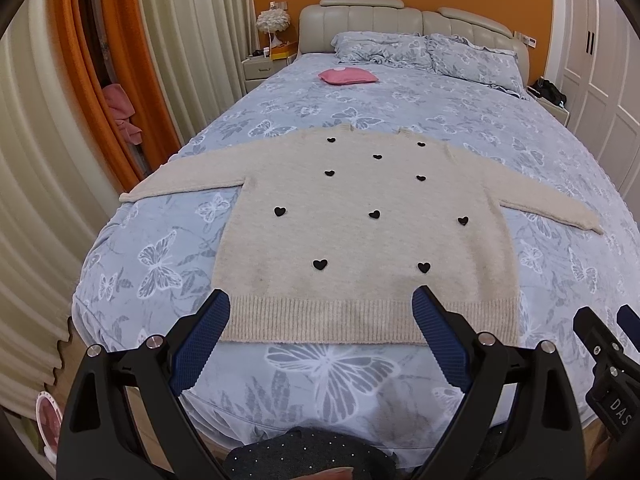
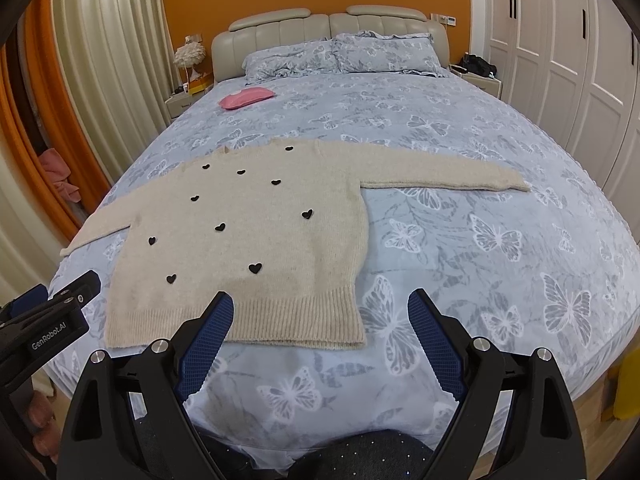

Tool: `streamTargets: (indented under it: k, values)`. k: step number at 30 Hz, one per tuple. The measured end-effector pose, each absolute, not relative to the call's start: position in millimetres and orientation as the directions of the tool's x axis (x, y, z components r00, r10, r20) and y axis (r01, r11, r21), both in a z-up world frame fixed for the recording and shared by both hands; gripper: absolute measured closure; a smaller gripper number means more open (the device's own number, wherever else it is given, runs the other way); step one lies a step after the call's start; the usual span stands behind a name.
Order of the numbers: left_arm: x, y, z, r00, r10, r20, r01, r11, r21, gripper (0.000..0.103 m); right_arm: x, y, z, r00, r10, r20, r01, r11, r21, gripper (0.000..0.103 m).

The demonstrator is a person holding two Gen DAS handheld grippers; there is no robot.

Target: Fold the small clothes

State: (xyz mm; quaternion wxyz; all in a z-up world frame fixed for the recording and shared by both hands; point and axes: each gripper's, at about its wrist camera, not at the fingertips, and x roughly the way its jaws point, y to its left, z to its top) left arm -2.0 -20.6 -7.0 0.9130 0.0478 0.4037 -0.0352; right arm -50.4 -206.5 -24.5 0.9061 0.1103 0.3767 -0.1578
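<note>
A cream knitted sweater point(image 1: 360, 224) with black hearts lies flat on the bed, face up, both sleeves spread out sideways and the ribbed hem nearest me. My left gripper point(image 1: 322, 300) hovers open above the hem, nothing between its blue pads. In the right wrist view the same sweater point(image 2: 256, 240) sits left of centre. My right gripper point(image 2: 320, 304) is open over the hem's right corner and the bedspread, holding nothing. Each gripper shows at the edge of the other's view: the right gripper point(image 1: 608, 328) and the left gripper point(image 2: 56, 300).
The bed point(image 1: 320, 376) has a blue butterfly bedspread. A pink cushion point(image 1: 347, 76) and pillows point(image 1: 428, 54) lie near the headboard. Curtains point(image 1: 48, 208) hang on the left, white wardrobe doors point(image 2: 568, 64) stand on the right, and nightstands flank the bed.
</note>
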Motion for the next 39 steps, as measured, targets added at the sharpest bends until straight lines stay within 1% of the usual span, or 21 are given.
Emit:
streamTargets:
  k: [39]
  values:
    - [-6.9,-25.8,-9.2,0.664,-0.027,-0.748,0.115,0.991,0.066,0.012,-55.6,-211.8,-31.7,0.664,-0.193,-0.722,0.376,0.921,0.099,0.016]
